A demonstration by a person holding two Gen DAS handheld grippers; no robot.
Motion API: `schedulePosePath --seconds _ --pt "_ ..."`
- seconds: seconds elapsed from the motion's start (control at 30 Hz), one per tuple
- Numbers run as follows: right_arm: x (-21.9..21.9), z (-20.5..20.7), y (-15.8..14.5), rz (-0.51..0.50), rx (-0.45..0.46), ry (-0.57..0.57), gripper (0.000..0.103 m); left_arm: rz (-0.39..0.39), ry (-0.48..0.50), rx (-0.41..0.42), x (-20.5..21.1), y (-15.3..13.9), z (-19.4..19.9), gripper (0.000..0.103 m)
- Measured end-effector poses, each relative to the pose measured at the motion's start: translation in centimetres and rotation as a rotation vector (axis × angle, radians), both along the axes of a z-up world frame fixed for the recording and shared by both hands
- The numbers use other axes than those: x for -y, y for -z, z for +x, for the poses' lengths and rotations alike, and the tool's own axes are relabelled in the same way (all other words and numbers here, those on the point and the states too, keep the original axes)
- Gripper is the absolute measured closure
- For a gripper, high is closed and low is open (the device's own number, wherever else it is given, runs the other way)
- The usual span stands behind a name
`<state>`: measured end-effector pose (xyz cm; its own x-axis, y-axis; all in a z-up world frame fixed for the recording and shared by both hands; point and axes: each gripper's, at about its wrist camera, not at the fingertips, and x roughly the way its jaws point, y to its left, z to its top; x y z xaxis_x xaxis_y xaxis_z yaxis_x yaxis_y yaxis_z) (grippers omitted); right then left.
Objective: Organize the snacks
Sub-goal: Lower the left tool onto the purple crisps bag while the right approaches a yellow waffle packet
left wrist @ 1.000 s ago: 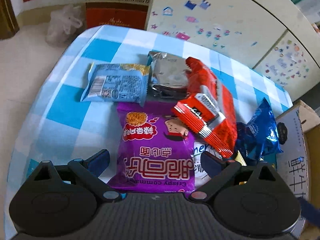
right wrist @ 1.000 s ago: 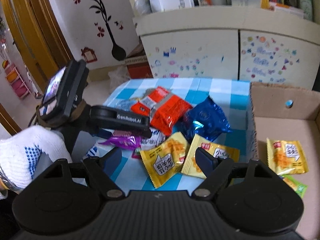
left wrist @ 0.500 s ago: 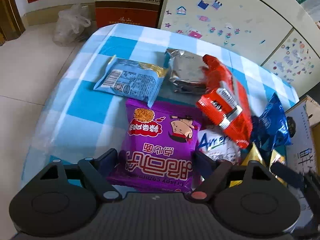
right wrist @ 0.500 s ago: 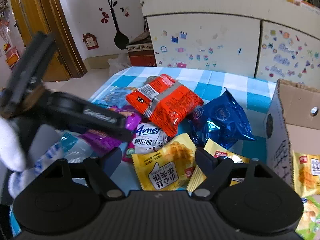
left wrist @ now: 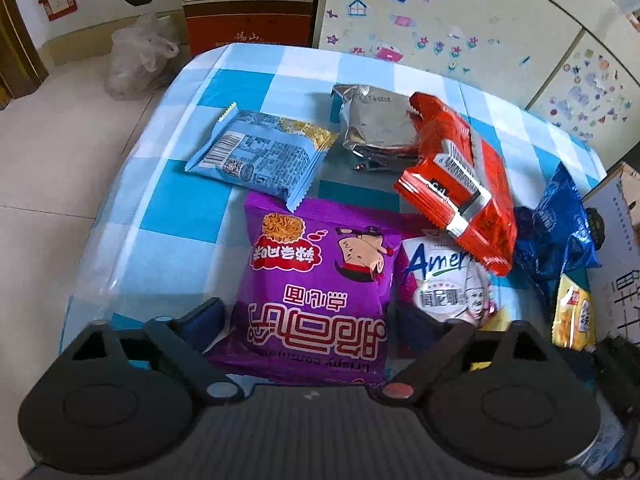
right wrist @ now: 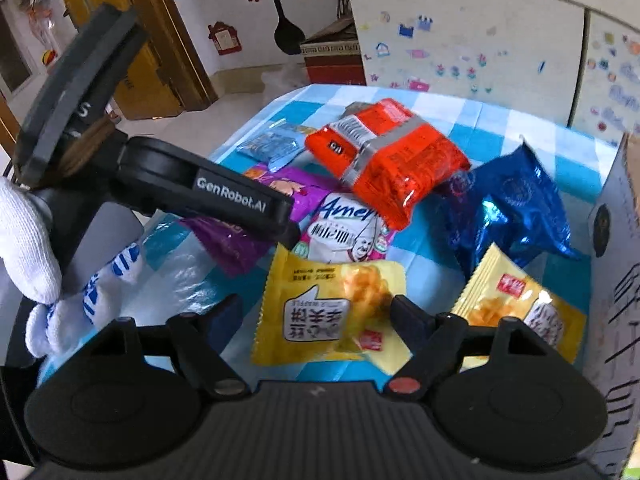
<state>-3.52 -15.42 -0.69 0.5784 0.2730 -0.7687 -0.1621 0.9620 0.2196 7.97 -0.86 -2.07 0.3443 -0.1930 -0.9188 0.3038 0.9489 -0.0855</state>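
Note:
Snack packets lie on a blue-and-white checked table [left wrist: 168, 184]. My left gripper [left wrist: 308, 316] is open, its fingers either side of the near end of a purple noodle packet [left wrist: 316, 280]. My right gripper [right wrist: 320, 312] is open, its fingers either side of a yellow waffle packet [right wrist: 332, 308]. A second yellow packet [right wrist: 516, 300] lies to its right. A red packet [right wrist: 388, 160] lies on top of a white Amer packet [right wrist: 348, 232]. A dark blue packet [right wrist: 508, 204], a light blue packet [left wrist: 260, 152] and a silver packet [left wrist: 376, 128] lie further off.
A cardboard box wall [right wrist: 616, 280] stands at the table's right edge. A white cabinet with stickers [left wrist: 460, 28] is behind the table. A brown box [left wrist: 248, 4] and a plastic bag [left wrist: 136, 56] sit on the floor beyond the far left corner.
Both grippers have moved closer over the table. The left now straddles the purple packet. The right has come down around the yellow waffle packet.

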Motion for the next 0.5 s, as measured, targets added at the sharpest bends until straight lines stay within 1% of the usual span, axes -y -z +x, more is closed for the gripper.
schedulePosePath --seconds 0.07,0.13,0.27,0.5 --pt "-0.1 0.0 0.2 -0.043 0.002 0.021 0.022 0.018 0.006 0.005 0.1 0.4 -0.1 0.0" --pt "-0.1 0.1 0.6 -0.063 -0.005 0.037 0.022 0.054 0.035 0.022 0.7 0.6 -0.4 0.0" --pt "-0.3 0.1 0.9 -0.053 -0.01 0.054 0.016 0.052 0.03 0.026 0.5 0.6 -0.5 0.0" --pt "-1.1 0.3 1.1 -0.083 0.001 0.065 0.013 0.052 0.03 0.038 0.5 0.7 -0.7 0.0"
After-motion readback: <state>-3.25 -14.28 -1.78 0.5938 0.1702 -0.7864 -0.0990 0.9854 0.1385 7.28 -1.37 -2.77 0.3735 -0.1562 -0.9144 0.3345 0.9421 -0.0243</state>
